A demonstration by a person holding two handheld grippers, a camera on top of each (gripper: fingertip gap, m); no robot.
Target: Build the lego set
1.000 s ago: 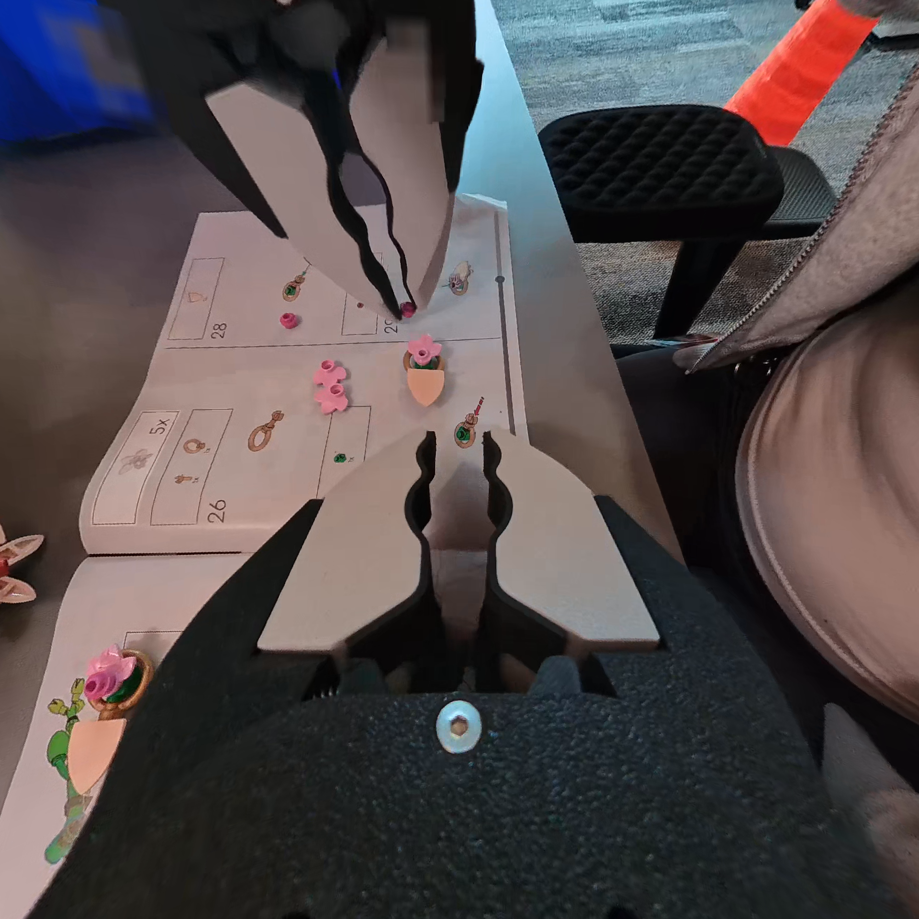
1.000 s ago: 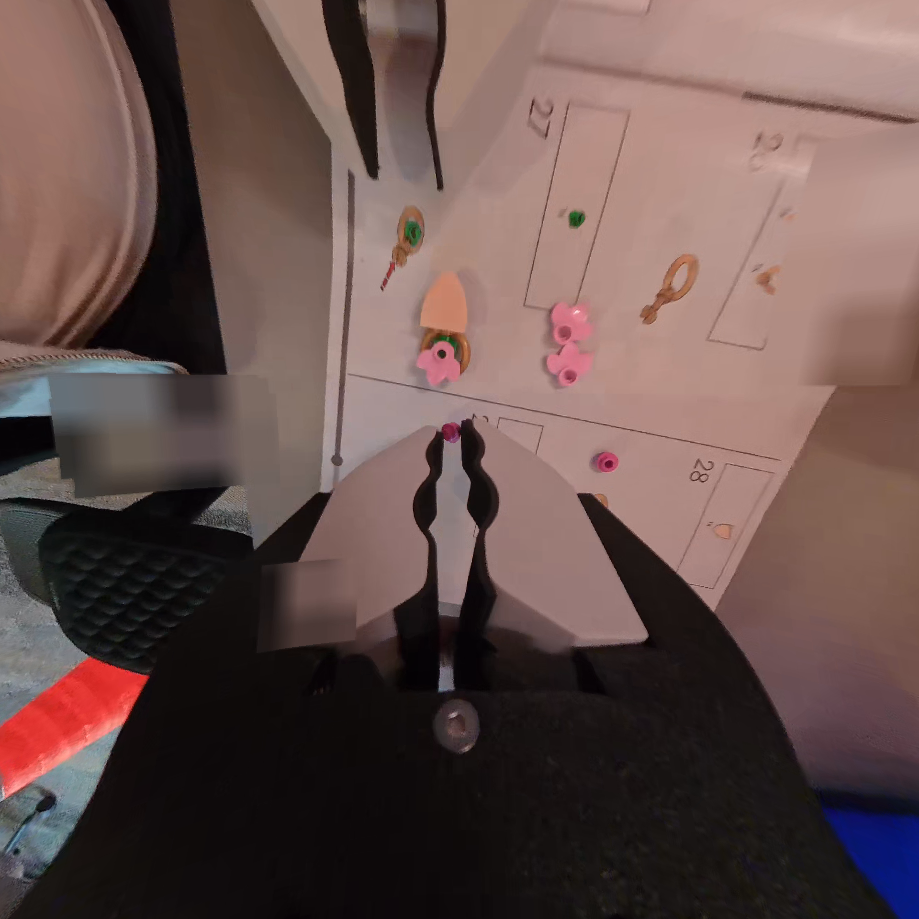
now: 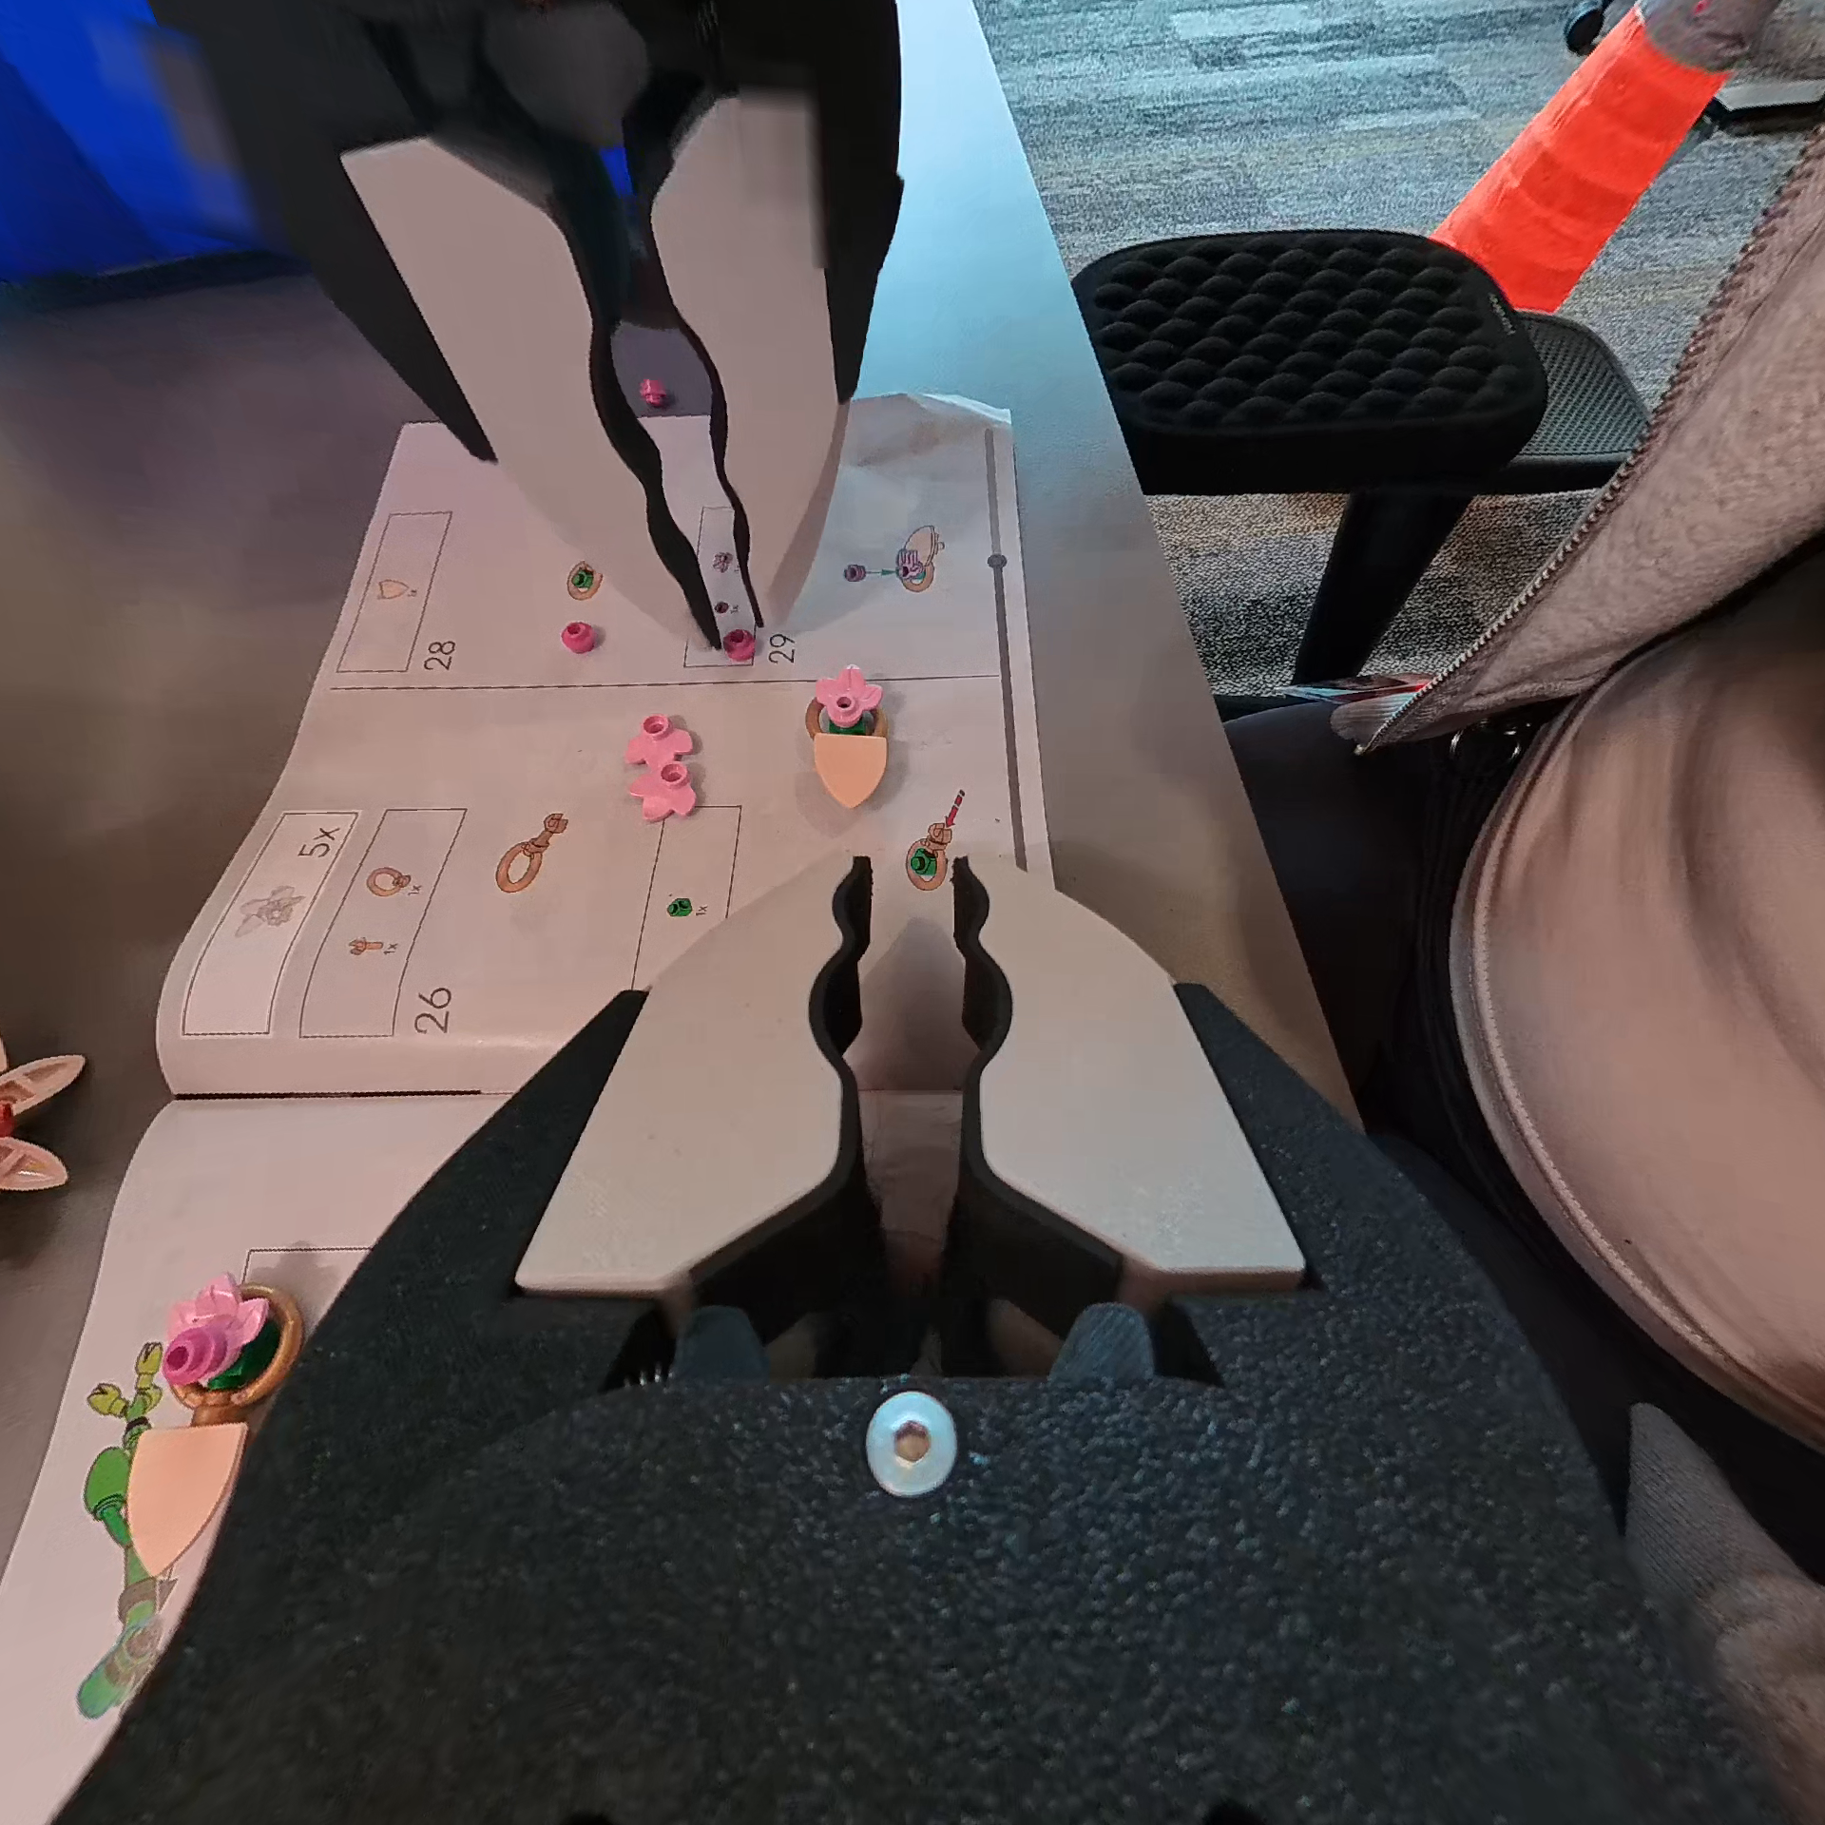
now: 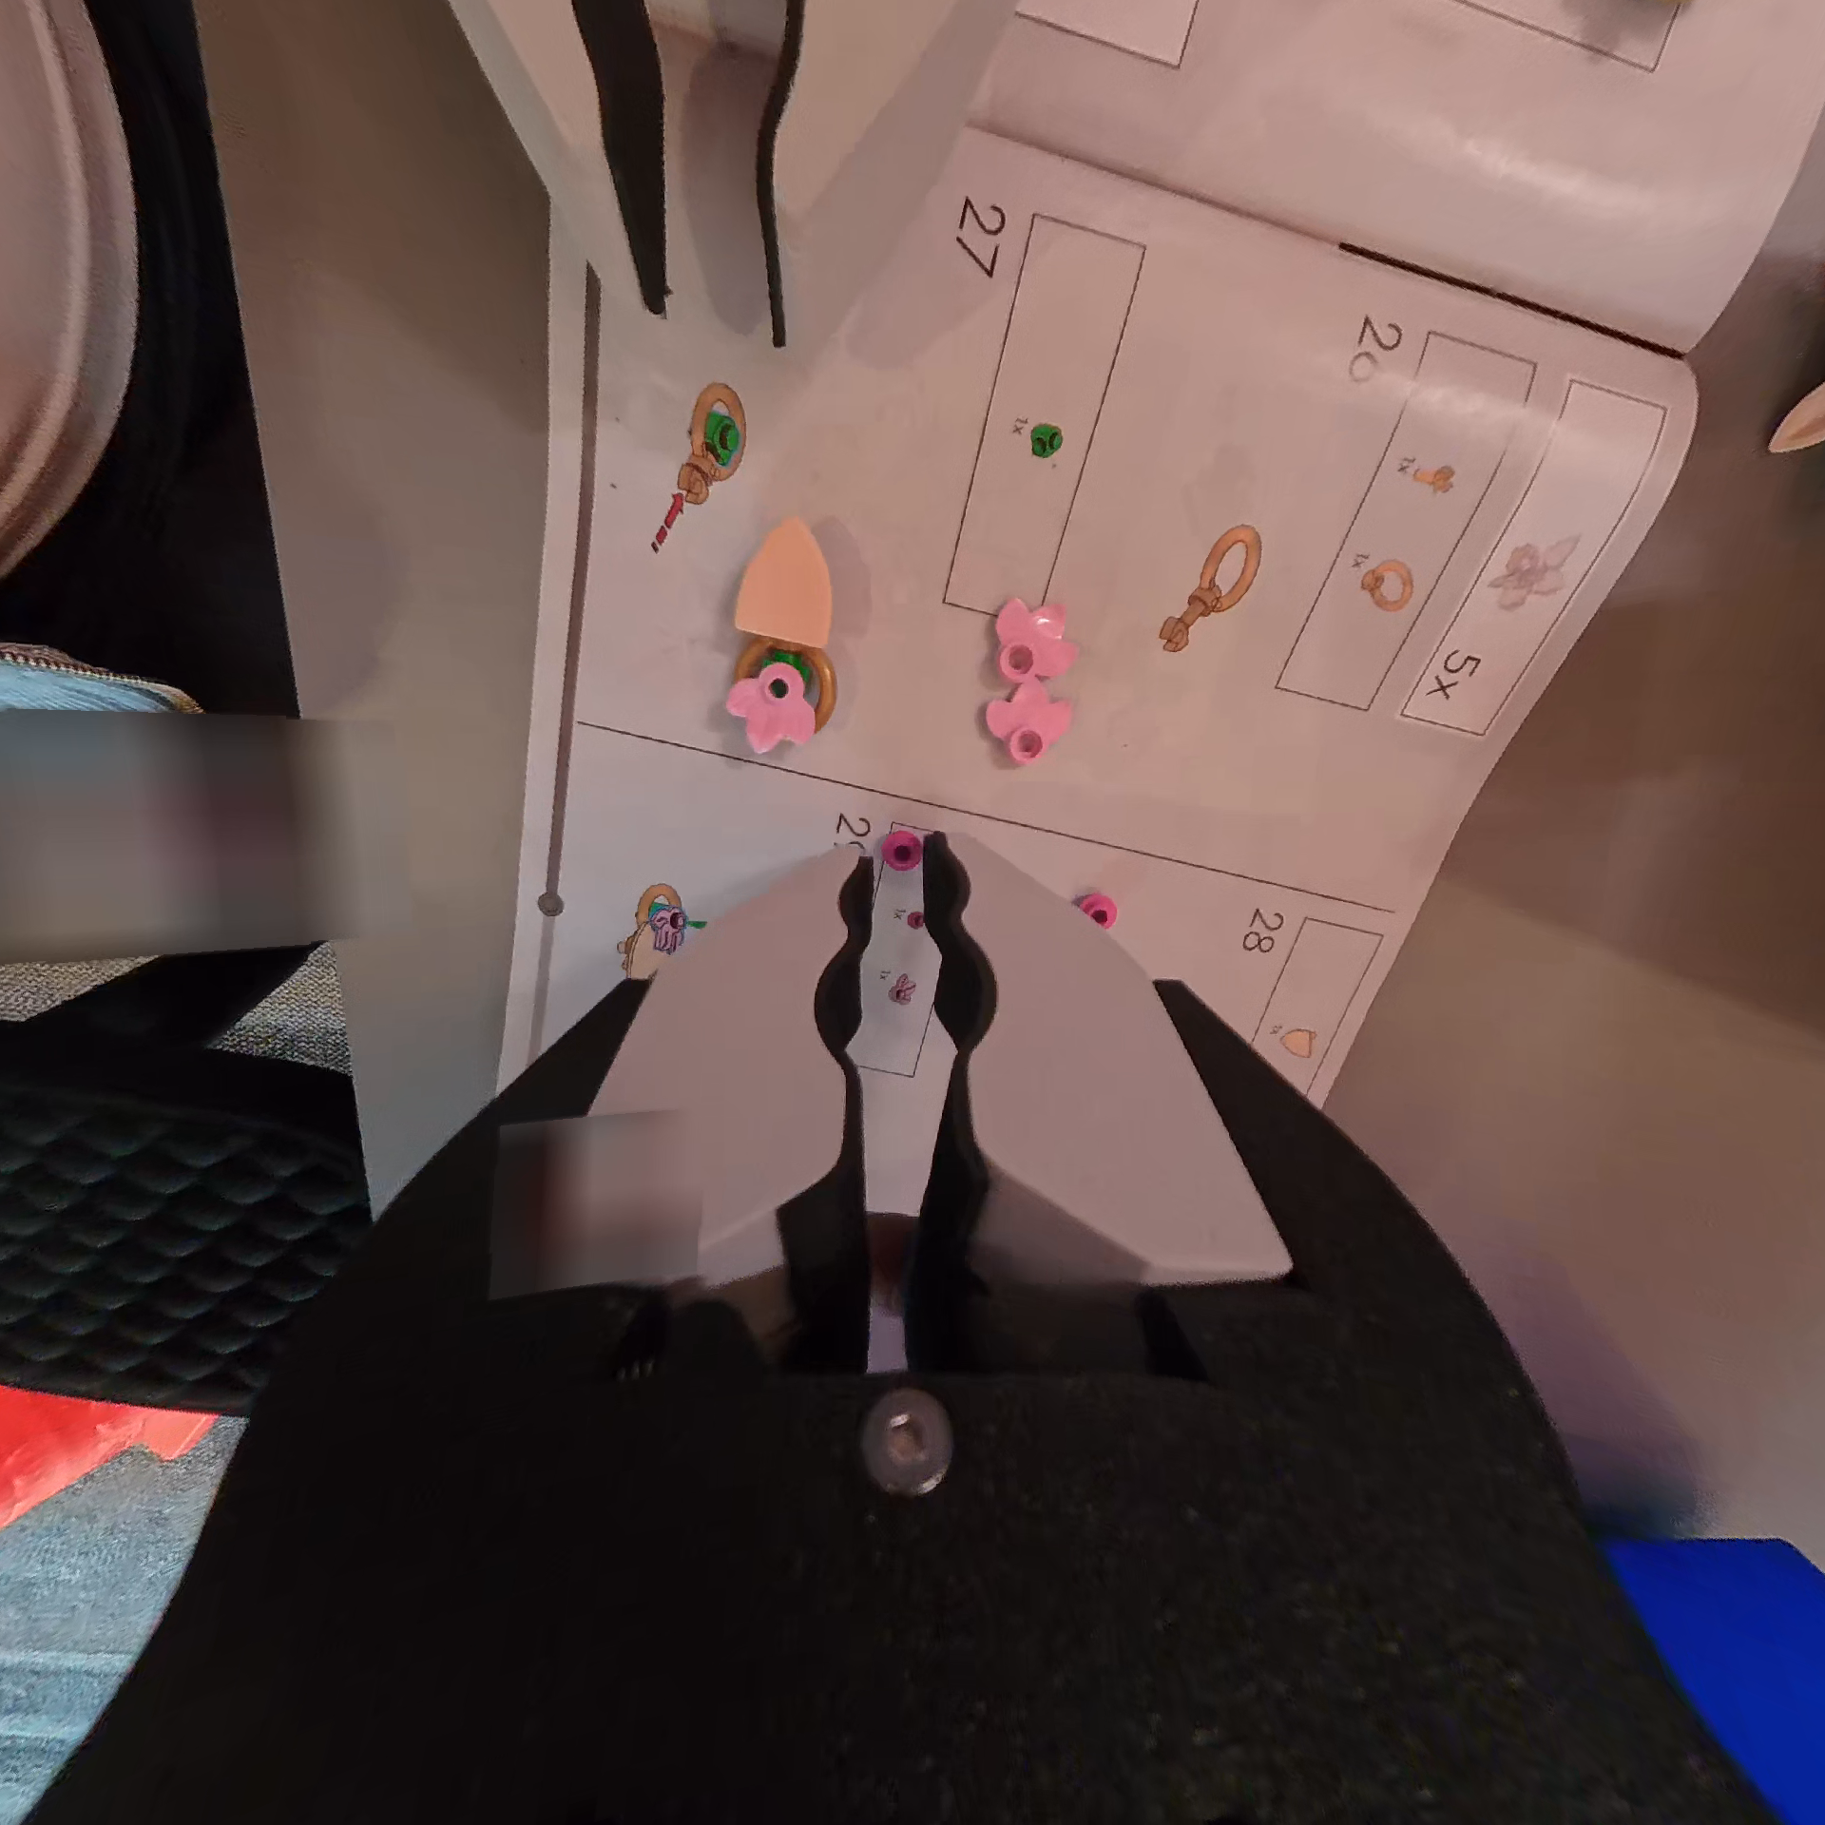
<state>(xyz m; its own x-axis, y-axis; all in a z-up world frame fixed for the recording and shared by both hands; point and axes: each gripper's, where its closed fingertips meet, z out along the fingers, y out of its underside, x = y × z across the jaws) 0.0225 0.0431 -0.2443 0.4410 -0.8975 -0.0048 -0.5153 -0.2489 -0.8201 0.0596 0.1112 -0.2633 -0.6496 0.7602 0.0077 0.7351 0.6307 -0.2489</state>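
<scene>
Since a second ago my right gripper (image 4: 897, 857) has parted its fingers a little; the magenta stud (image 4: 900, 851) that sat pinched at the tips now lies on the booklet (image 3: 474, 751) between them, the right pad touching it, a sliver of gap on the other side, so not gripped. My left gripper (image 3: 911, 869) is unchanged: narrowly open, bare, hovering over the booklet's near edge above a printed ring drawing. Between the two grippers sits the peach petal assembly (image 3: 847, 743) with a pink flower on top, directly in the line. Two loose pink flowers (image 3: 662, 765) lie to its left, a second magenta stud (image 3: 579, 637) beyond. Table (image 3: 148, 612) underneath; chair armrest (image 3: 1304, 346) and orange cone (image 3: 1570, 168) off to the side.
</scene>
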